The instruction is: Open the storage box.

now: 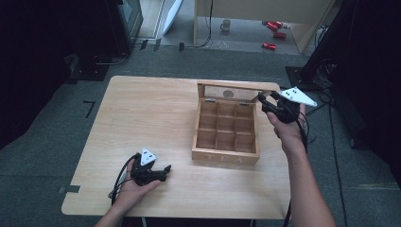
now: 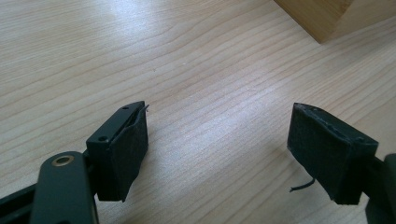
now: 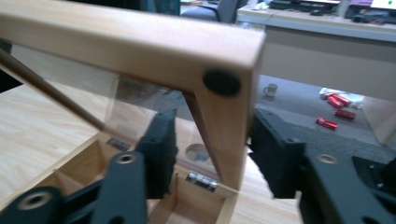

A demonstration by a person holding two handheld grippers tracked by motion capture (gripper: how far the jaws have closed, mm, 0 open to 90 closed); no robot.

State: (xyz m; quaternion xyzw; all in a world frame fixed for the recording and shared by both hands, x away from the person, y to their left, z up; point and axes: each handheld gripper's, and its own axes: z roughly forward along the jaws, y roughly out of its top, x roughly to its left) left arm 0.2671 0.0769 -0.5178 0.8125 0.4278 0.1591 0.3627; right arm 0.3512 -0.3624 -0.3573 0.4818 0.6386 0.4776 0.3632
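A wooden tea box (image 1: 226, 156) with several bare compartments stands on the right half of the table, its glass-paned lid (image 1: 234, 90) raised at the back. My right gripper (image 1: 265, 98) is at the lid's right top corner. In the right gripper view its jaws (image 3: 215, 154) stand open on either side of the lid's side rail (image 3: 219, 135), with a gap at the left pad (image 3: 161, 149). My left gripper (image 1: 164, 170) lies low near the table's front left, held in a hand; it is open (image 2: 217, 140) with nothing between its pads. A corner of the box (image 2: 317, 18) shows ahead of it.
The light wooden table (image 1: 142, 113) has bare room left of the box. On the floor beyond it are a mug (image 1: 226, 24) and red items (image 1: 273, 34). Dark equipment stands at both sides. A cable (image 1: 120, 177) trails from the left gripper.
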